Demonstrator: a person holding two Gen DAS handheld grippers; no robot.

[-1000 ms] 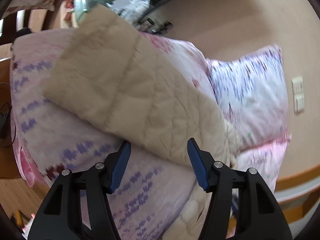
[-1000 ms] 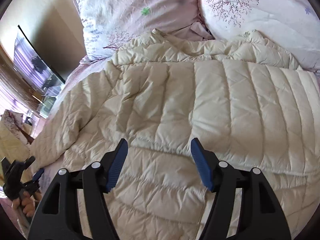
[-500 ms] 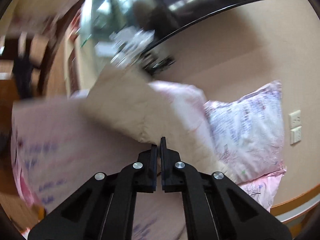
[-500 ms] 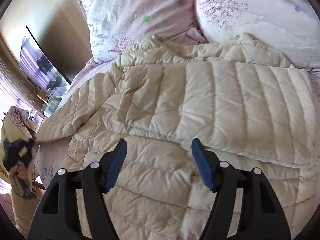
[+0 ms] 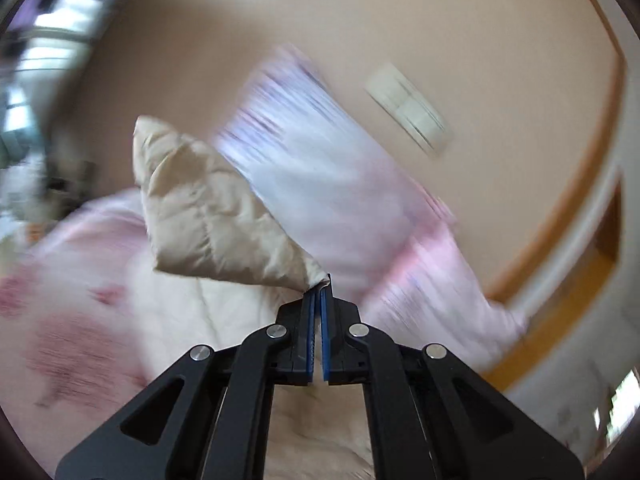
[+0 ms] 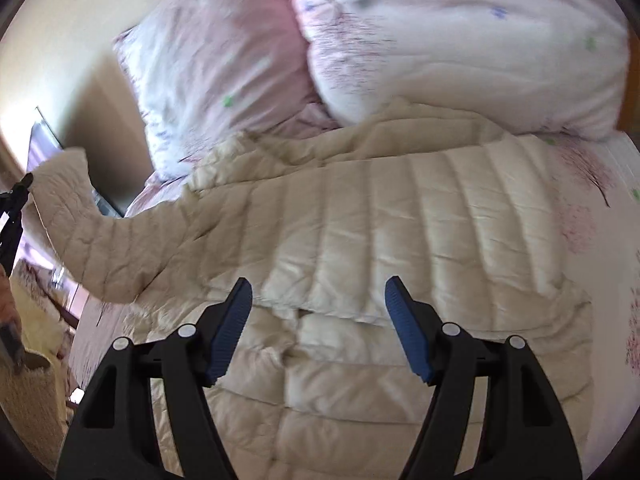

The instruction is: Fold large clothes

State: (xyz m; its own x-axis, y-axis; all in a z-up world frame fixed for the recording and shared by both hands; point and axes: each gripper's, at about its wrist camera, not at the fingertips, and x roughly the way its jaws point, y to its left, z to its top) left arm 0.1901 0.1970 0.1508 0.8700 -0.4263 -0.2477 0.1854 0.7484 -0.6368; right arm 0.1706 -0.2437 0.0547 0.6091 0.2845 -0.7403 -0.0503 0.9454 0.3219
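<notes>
Left wrist view: left gripper (image 5: 318, 292) pinches the puffy quilted cream jacket's sleeve (image 5: 208, 216); right gripper (image 6: 318, 300) fingers apart

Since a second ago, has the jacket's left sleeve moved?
Yes. In the right wrist view the sleeve has come up off the bed, rising beside the pillow, its cuff pinched in the left gripper. The right gripper hovers open.

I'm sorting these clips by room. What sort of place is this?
Most likely a bedroom: a cream quilted puffer jacket is spread over a bed with pink floral sheets, two plump floral pillows stand at its head, and a wall switch plate is nearby.
</notes>
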